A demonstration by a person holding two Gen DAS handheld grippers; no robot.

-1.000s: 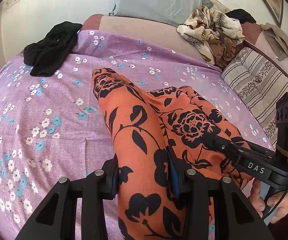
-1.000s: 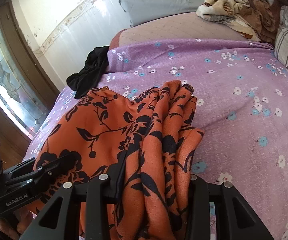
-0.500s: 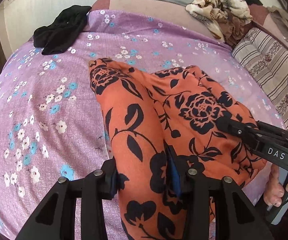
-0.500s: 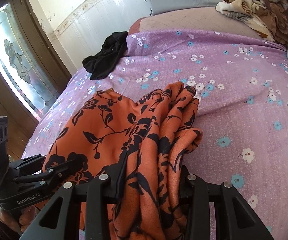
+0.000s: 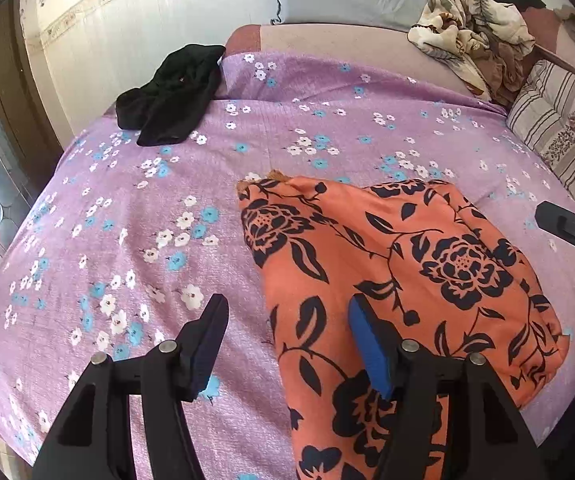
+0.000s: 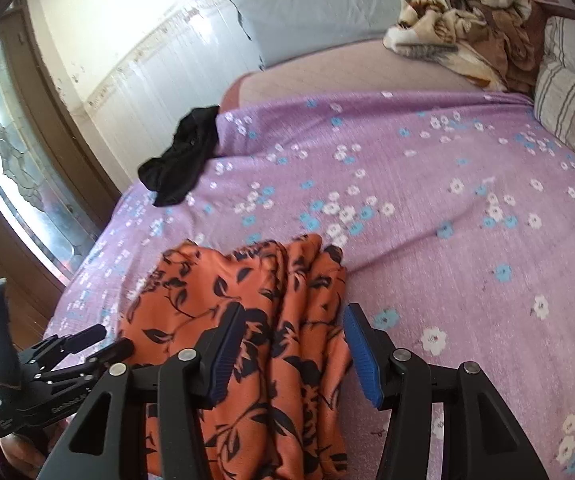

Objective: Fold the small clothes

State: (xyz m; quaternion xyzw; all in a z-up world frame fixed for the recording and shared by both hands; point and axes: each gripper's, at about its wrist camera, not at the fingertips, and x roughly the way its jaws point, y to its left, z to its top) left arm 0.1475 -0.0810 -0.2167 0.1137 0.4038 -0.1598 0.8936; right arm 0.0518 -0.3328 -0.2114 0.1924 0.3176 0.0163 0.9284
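Now letting go: both tongs spreading, orange garment down on the bedspread.

L gripper (image 5: pixel 287 344) jaws opening, pads off the cloth; its edge lies between them but unpinched. R gripper (image 6: pixel 293 344) jaws opening too, bunched folds between the pads, not squeezed. I judge I'm releasing so the orange floral garment (image 5: pixel 399 280) settles flat as a folded bundle on the purple floral bedspread (image 5: pixel 127 240). L view shows the garment's smooth top face and the black garment (image 5: pixel 171 92) well beyond it; R view alone shows the garment's stacked pleats (image 6: pixel 299 280) and the L gripper just beside its near corner.
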